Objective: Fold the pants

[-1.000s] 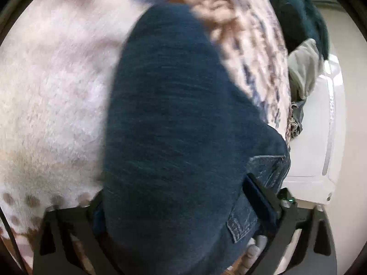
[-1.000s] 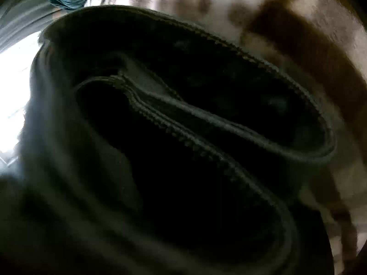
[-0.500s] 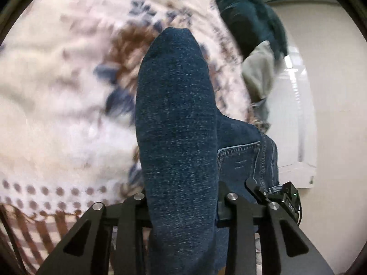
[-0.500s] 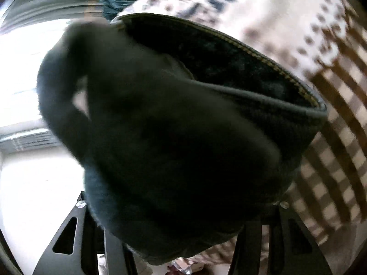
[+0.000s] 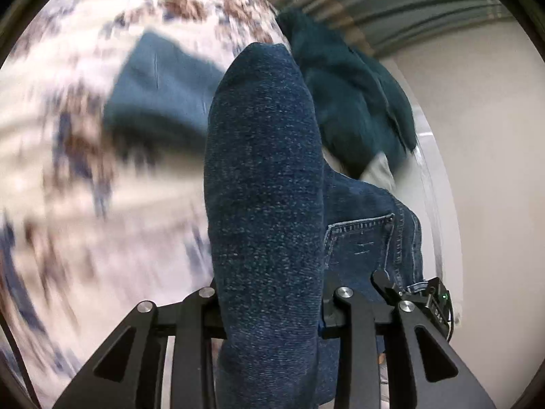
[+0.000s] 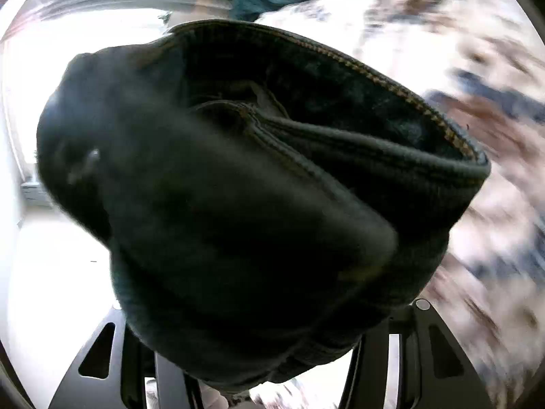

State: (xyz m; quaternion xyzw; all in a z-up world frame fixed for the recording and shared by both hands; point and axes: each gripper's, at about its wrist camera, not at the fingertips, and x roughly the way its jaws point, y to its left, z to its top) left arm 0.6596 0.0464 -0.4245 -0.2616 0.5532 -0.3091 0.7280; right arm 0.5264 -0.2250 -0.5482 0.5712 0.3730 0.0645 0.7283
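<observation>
In the left wrist view the left gripper [image 5: 269, 310] has its fingers [image 5: 344, 310] drawn narrow on a thick, rounded bunch of the pants [image 5: 265, 187], dark blue denim that rises from between them toward 12 o'clock. A back pocket with pale stitching shows at 3 o'clock of that bunch, just beside the other gripper's tip at 4 o'clock.

In the right wrist view the right gripper [image 6: 272, 358] is likewise closed on the pants [image 6: 238, 204]: a heavy, shadowed wad fills the middle of the picture, with a stitched hem or waistband edge curving from 12 to 3 o'clock. The finger tips themselves are buried under cloth.

Outward, a patterned blanket [image 5: 85, 170] in cream, brown and blue lies beneath, streaked with blur from 7 to 12 o'clock. A lighter blue piece of cloth [image 5: 160, 92] lies on it at 10 o'clock; whether it belongs to the pants I cannot tell. A dark teal garment [image 5: 357, 102] is heaped at 1 o'clock.

The pants appear lifted clear of the blanket, bunched in both grips, so the folding looks early or midway: no flat, finished fold is visible, and laying out, creasing and smoothing remain.
</observation>
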